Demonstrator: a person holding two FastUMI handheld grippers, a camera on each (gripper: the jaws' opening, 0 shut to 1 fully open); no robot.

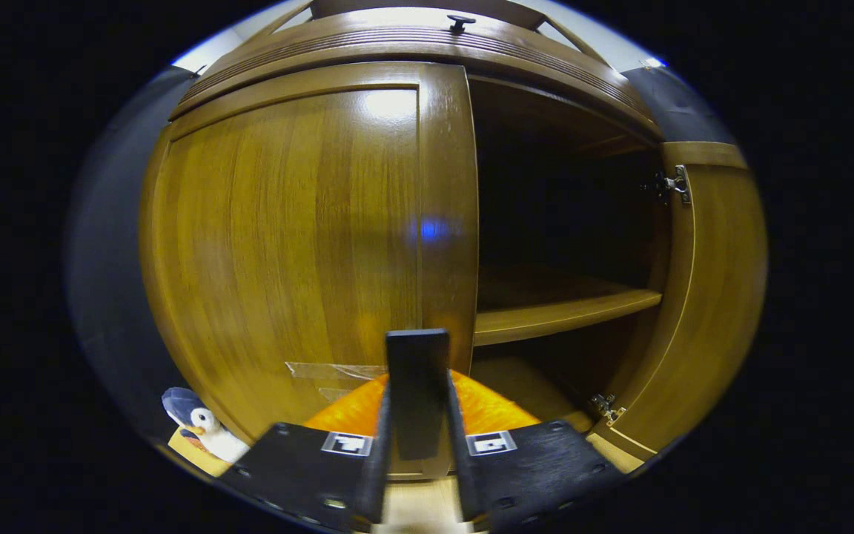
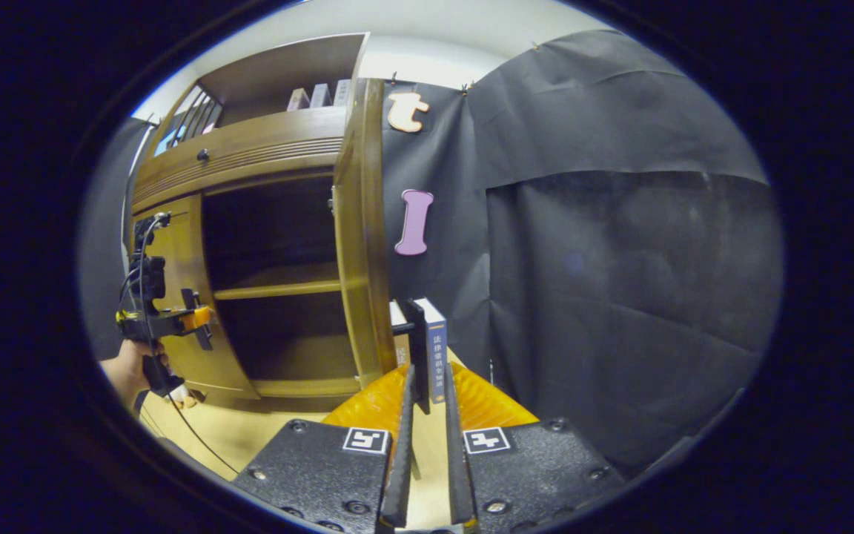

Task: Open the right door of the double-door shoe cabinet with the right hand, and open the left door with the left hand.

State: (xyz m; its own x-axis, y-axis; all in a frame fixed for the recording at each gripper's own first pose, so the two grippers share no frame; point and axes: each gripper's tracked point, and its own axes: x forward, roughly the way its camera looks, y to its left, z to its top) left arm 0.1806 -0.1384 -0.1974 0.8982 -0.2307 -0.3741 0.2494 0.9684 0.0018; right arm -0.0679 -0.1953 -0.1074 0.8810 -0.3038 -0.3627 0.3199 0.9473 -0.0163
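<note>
In the left gripper view, the left claw (image 1: 417,415) is clamped on a black upright handle (image 1: 417,389) at the free edge of the closed glossy brown wooden left door (image 1: 286,245), while the brown wooden right door (image 1: 709,297) stands swung open, baring a wooden shelf (image 1: 560,315). In the right gripper view, the right claw (image 2: 427,423) has its fingers close together, slightly parted and gripping nothing, just short of the open door's (image 2: 360,237) edge and the upright book (image 2: 434,348) beyond, with the other claw (image 2: 175,319) at the left door (image 2: 175,297).
</note>
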